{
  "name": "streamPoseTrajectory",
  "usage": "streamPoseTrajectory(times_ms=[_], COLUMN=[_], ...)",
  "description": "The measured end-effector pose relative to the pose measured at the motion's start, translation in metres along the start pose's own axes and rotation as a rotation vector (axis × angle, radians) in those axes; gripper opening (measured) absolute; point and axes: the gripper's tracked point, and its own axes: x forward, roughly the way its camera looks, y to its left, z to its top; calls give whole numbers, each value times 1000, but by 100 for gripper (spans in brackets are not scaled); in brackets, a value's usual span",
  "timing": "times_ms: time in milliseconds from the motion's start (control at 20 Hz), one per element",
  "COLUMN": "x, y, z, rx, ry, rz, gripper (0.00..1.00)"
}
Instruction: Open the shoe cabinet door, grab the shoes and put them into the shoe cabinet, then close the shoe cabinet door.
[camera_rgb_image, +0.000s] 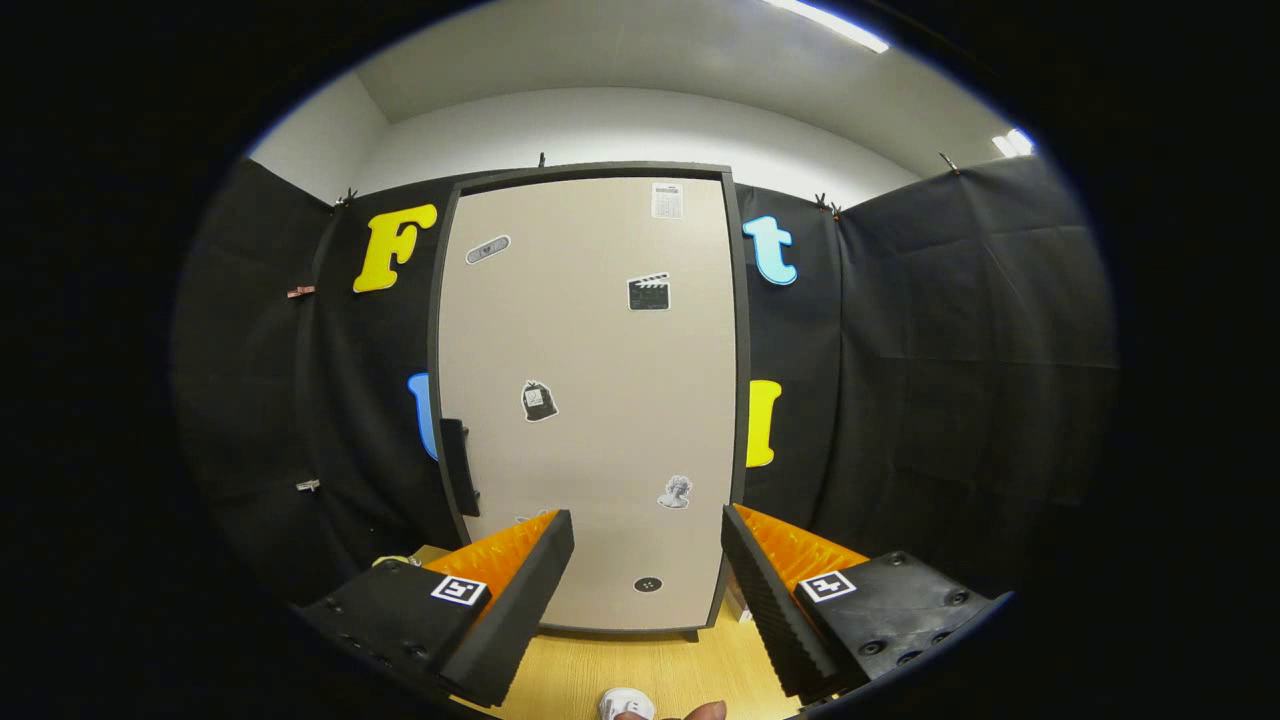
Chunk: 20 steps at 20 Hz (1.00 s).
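one cabinet door closed, five stickers; gripper jaws apart.

Bright even light from ceiling strips, pale cabinet door evenly lit without glare, strong fisheye bending toward the edges, sharp centre, tool fingers spread apart, slightly soft

Black cloth wall behind, wooden floor below, ceiling light strip overhead.

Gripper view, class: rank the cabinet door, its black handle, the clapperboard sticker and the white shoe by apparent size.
1. cabinet door
2. black handle
3. clapperboard sticker; white shoe looks similar, partly seen, so unranked.
The gripper is open.
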Motion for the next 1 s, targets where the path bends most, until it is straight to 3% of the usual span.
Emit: streamPoseTrajectory(times_ms=[350,600,1000], x=[0,14,76], y=[7,58,156], z=[0,7,6], rx=[13,9,56], ry=[-8,-40,-76], rz=[13,61,164], gripper=[97,98,97])
